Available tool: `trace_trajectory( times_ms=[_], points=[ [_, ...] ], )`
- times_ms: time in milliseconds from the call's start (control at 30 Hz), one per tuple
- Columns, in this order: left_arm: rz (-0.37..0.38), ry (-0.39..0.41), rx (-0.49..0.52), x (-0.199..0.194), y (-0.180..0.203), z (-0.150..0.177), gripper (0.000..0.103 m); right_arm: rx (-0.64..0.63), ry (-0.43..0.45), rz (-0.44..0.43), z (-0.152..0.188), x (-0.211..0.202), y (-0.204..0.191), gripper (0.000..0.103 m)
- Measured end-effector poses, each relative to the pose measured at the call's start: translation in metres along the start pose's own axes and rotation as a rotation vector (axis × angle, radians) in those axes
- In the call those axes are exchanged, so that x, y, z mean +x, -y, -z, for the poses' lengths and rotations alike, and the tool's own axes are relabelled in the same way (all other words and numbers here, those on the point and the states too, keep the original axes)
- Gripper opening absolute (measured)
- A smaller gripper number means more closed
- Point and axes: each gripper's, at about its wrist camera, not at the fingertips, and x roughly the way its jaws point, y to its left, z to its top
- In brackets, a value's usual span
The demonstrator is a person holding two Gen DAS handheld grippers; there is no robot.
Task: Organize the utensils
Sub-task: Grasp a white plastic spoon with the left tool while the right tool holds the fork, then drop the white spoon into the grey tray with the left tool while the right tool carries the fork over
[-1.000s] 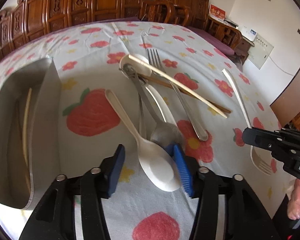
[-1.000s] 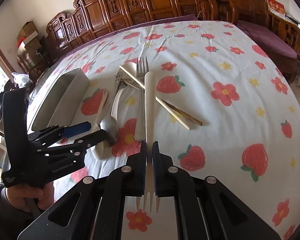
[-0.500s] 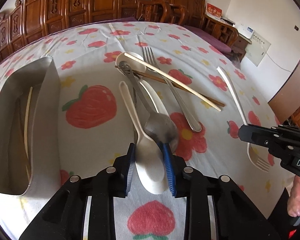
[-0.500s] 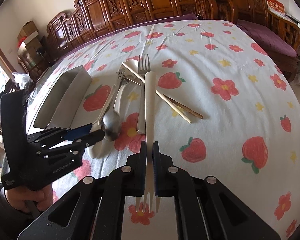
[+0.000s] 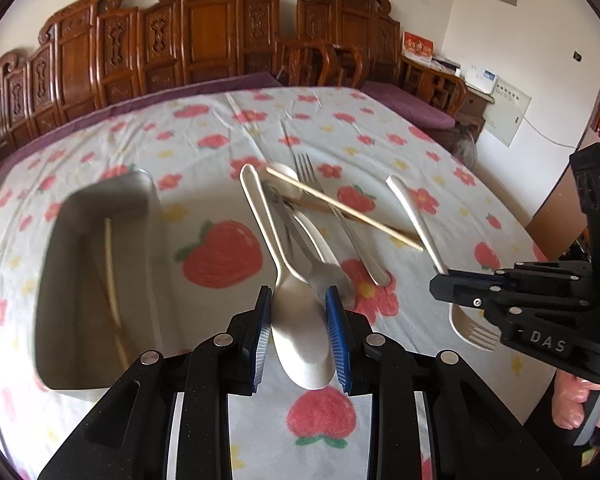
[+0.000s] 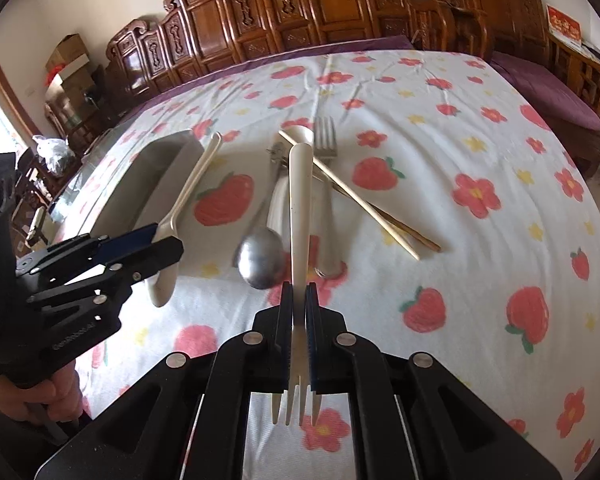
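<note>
At far left, the metal tray (image 5: 100, 208) rests on the tablecloth (image 5: 380, 128); only the left wrist view looks into it, showing one pale chopstick (image 5: 112, 268) inside. The left gripper (image 5: 300, 320) is narrowed onto the bowl of the cream plastic spoon (image 5: 300, 320), blue pads touching both edges, spoon clear of the cloth (the right wrist view confirms the lift). Mid-table lie the steel spoon (image 6: 260, 256), steel fork (image 6: 326, 168) and crossed chopsticks (image 6: 364, 200). The right gripper (image 6: 299, 336) is clamped fully on the cream plastic fork (image 6: 300, 216), tines toward the camera (visible in the right wrist view). Strawberry-and-flower cloth; carved wooden chairs (image 6: 300, 12) line the far side.
</note>
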Motion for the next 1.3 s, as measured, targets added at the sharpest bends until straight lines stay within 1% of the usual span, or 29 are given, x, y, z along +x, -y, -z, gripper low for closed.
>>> trace_trajectory(
  times_ms=[233,433,667,967,1300],
  points=[
    [-0.040,0.037,0.014,-0.024,-0.012,-0.005,0.026,-0.030,0.018,-0.028,-0.015,-0.003,-0.018,0.007],
    [-0.064,0.062,-0.010,-0.044,-0.031,-0.006,0.026,-0.053,0.026,-0.057,-0.027,-0.002,-0.036,0.007],
    [-0.091,0.078,-0.044,-0.057,-0.055,-0.006,0.026,-0.090,0.028,-0.094,-0.039,0.004,-0.065,0.007],
    [-0.093,0.067,-0.073,-0.059,-0.083,-0.010,0.026,-0.144,0.035,-0.127,-0.063,0.009,-0.104,0.007],
    [-0.090,0.019,-0.131,-0.045,-0.127,-0.008,0.026,-0.160,0.023,-0.161,-0.085,0.037,-0.134,0.007]
  ],
)
